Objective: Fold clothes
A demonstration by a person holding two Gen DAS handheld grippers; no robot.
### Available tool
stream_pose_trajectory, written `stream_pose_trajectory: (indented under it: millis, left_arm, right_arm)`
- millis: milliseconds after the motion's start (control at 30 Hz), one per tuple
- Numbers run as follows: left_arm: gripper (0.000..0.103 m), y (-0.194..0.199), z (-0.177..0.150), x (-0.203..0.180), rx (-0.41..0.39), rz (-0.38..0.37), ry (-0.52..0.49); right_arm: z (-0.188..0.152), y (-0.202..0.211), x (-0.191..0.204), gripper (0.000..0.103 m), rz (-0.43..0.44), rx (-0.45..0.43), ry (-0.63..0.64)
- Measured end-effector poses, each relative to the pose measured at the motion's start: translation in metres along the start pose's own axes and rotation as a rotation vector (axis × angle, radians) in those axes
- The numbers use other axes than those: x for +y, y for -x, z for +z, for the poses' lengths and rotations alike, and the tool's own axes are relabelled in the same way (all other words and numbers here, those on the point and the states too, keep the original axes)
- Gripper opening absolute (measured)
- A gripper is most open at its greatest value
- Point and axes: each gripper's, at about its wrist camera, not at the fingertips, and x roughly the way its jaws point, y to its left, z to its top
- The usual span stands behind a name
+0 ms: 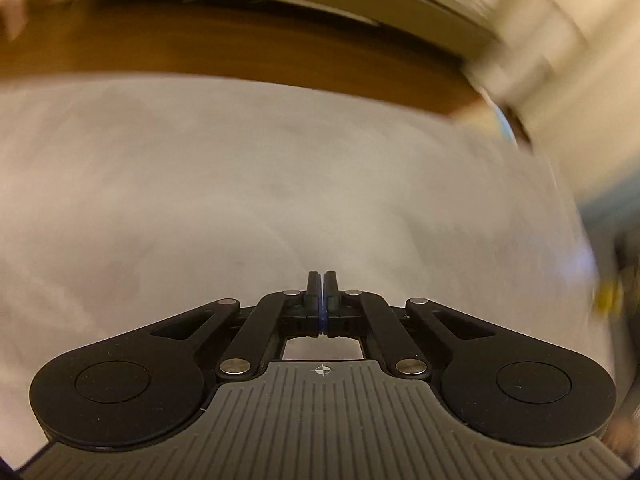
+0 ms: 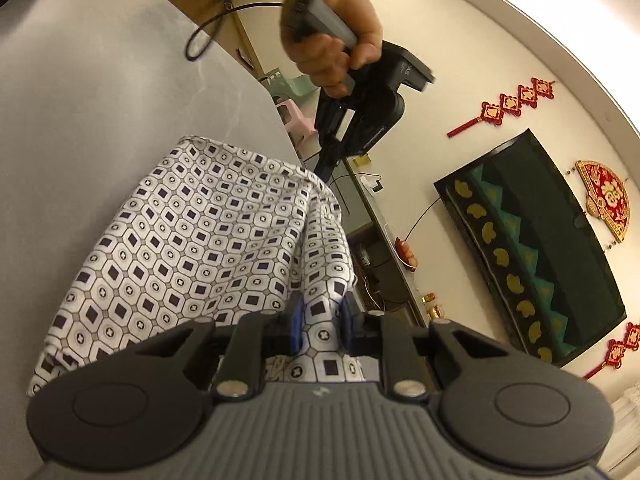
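Left wrist view: the black left gripper is seen with jaws pressed together, empty, above the blurred pale grey tabletop. Right wrist view: the white garment patterned with dark squares is spread on the tabletop, one edge hanging past it, its near fold pinched between the narrow jaws of the black right gripper. A person's hand is shown gripping the left gripper's handle.

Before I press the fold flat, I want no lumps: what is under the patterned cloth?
The grey table lies under the cloth and shows bare beside it. What lies beneath the cloth itself is covered. The right gripper pinches its near edge.
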Motion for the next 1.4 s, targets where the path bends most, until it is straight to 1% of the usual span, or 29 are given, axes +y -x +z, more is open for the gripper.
stream_pose_trajectory:
  millis: [67,133,167,233,267,300,333,400,433,467,500,567,600,633,667,733,767,833,900,967,1033,1067,1133,1167,1200,1233,1300,1333,1400]
  left_arm:
    - [0.000,0.014,0.001,-0.012,-0.061,0.009,-0.106]
    - [0.001,0.029,-0.007,-0.050,-0.093,-0.059,-0.335]
    - [0.009,0.035,-0.015,-0.074,-0.106,-0.083,-0.475]
    - [0.033,0.041,-0.037,-0.120,-0.142,-0.060,-0.775]
    - [0.037,0.038,-0.044,-0.135,-0.134,-0.053,-0.870]
    - [0.041,0.033,-0.047,-0.146,-0.094,-0.074,-0.915]
    - [0.041,0.024,-0.047,-0.154,-0.035,-0.101,-0.927]
    - [0.037,-0.005,-0.051,-0.164,0.096,-0.057,-0.967]
    - [0.017,-0.021,-0.054,-0.165,0.153,0.003,-0.986]
    - [0.006,-0.034,-0.048,-0.154,0.182,0.100,-0.964]
    - [0.000,-0.047,-0.038,-0.138,0.196,0.211,-0.916]
    - [0.000,-0.066,-0.017,-0.105,0.201,0.415,-0.818]
    - [0.000,-0.064,-0.007,-0.089,0.174,0.472,-0.766]
    - [0.000,-0.056,0.001,-0.078,0.140,0.477,-0.716]
    - [0.000,-0.045,0.002,-0.077,0.102,0.424,-0.701]
    - [0.001,-0.019,0.000,-0.083,0.023,0.269,-0.711]
    - [0.006,-0.007,-0.005,-0.091,-0.009,0.186,-0.746]
    - [0.044,0.014,-0.022,-0.115,-0.062,0.012,-0.855]
    - [0.051,0.022,-0.043,-0.141,-0.048,-0.142,-0.975]
    - [0.051,0.010,-0.067,-0.166,0.026,-0.232,-1.095]
    - [0.050,-0.006,-0.088,-0.171,0.094,-0.259,-1.175]
    - [0.047,-0.017,-0.087,-0.168,0.139,-0.279,-1.165]
    - [0.032,-0.033,-0.077,-0.152,0.255,-0.351,-1.093]
    - [0.028,-0.040,-0.075,-0.142,0.300,-0.351,-1.080]
    - [0.014,-0.048,-0.073,-0.134,0.342,-0.333,-1.079]
    - [0.011,-0.054,-0.076,-0.126,0.390,-0.298,-1.095]
    - [0.007,-0.062,-0.084,-0.109,0.432,-0.225,-1.114]
    - [0.000,-0.066,-0.087,-0.100,0.446,-0.190,-1.120]
    - [0.003,-0.060,-0.082,-0.089,0.392,-0.196,-1.075]
  right_arm:
    - [-0.001,-0.002,-0.001,0.018,-0.003,0.000,0.007]
    - [-0.001,-0.004,-0.001,0.018,-0.010,-0.004,0.016]
    - [-0.001,-0.004,0.000,0.018,-0.015,-0.008,0.025]
    - [0.000,-0.003,0.003,0.018,-0.031,-0.017,0.048]
    - [0.000,-0.002,0.005,0.018,-0.047,-0.025,0.070]
    - [0.001,-0.001,0.007,0.018,-0.065,-0.033,0.096]
    - [0.002,0.000,0.009,0.018,-0.077,-0.043,0.110]
    - [0.004,0.003,0.011,0.018,-0.102,-0.063,0.137]
    - [0.003,0.004,0.010,0.018,-0.102,-0.065,0.132]
    - [0.003,0.004,0.009,0.018,-0.103,-0.067,0.128]
    - [0.002,0.005,0.008,0.018,-0.103,-0.068,0.123]
    - [-0.003,0.003,0.006,0.018,-0.094,-0.052,0.113]
    - [-0.005,0.002,0.003,0.018,-0.089,-0.043,0.103]
    - [-0.007,0.000,0.001,0.018,-0.089,-0.035,0.097]
    - [-0.010,-0.002,-0.001,0.018,-0.090,-0.028,0.092]
    - [-0.011,-0.004,-0.005,0.018,-0.090,-0.021,0.078]
    - [-0.012,-0.005,-0.007,0.018,-0.089,-0.019,0.068]
    - [-0.013,-0.007,-0.011,0.018,-0.088,-0.015,0.052]
    - [-0.013,-0.007,-0.015,0.018,-0.082,-0.024,0.037]
    - [-0.016,-0.007,-0.017,0.018,-0.089,-0.035,0.038]
    - [-0.018,-0.006,-0.020,0.018,-0.095,-0.046,0.038]
    - [-0.020,-0.004,-0.020,0.018,-0.096,-0.048,0.038]
    - [-0.026,-0.002,-0.022,0.018,-0.100,-0.046,0.034]
    - [-0.030,-0.003,-0.024,0.018,-0.103,-0.043,0.029]
    - [-0.033,-0.003,-0.025,0.018,-0.106,-0.039,0.024]
    - [-0.036,-0.004,-0.030,0.018,-0.112,-0.032,-0.004]
    - [-0.044,-0.007,-0.043,0.018,-0.120,-0.010,-0.064]
    - [-0.049,-0.008,-0.050,0.018,-0.125,0.006,-0.096]
    - [-0.061,-0.012,-0.065,0.018,-0.106,0.044,-0.170]
